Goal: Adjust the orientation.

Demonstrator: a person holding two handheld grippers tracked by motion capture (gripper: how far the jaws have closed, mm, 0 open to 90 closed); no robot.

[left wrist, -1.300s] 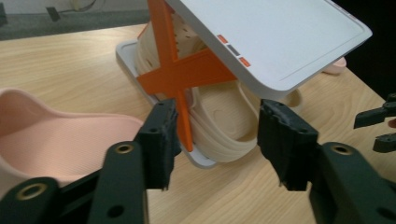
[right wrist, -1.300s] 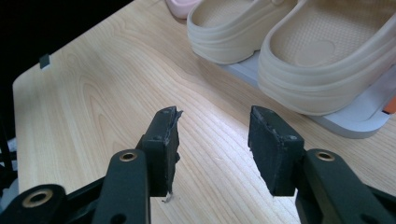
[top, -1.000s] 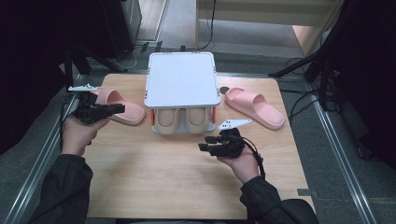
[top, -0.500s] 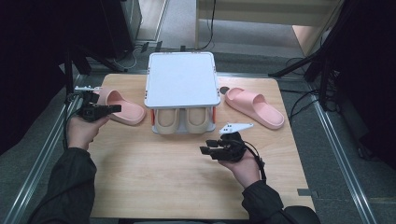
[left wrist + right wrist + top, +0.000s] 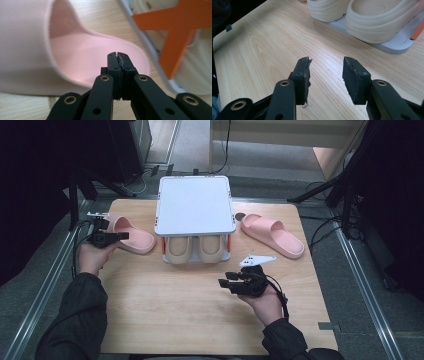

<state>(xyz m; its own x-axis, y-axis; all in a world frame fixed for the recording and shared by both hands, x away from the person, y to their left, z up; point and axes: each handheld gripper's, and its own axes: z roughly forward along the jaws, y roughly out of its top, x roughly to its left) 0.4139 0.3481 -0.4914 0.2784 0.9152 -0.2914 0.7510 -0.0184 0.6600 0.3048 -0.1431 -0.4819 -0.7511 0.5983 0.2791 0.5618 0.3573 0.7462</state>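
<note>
Left gripper (image 5: 117,56): your jaws pressed together, empty, above pink slipper (image 5: 82,50).
Right gripper (image 5: 325,65): yours spread over desk (image 5: 262,50).

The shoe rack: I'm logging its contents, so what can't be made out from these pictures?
- High view: the rack's white top shelf hides most of the beige slippers; just their ends protrude.
- Left gripper view: the orange brace is blurred and edge-cropped.
- Right gripper view: frame edge crops the slippers.
</note>
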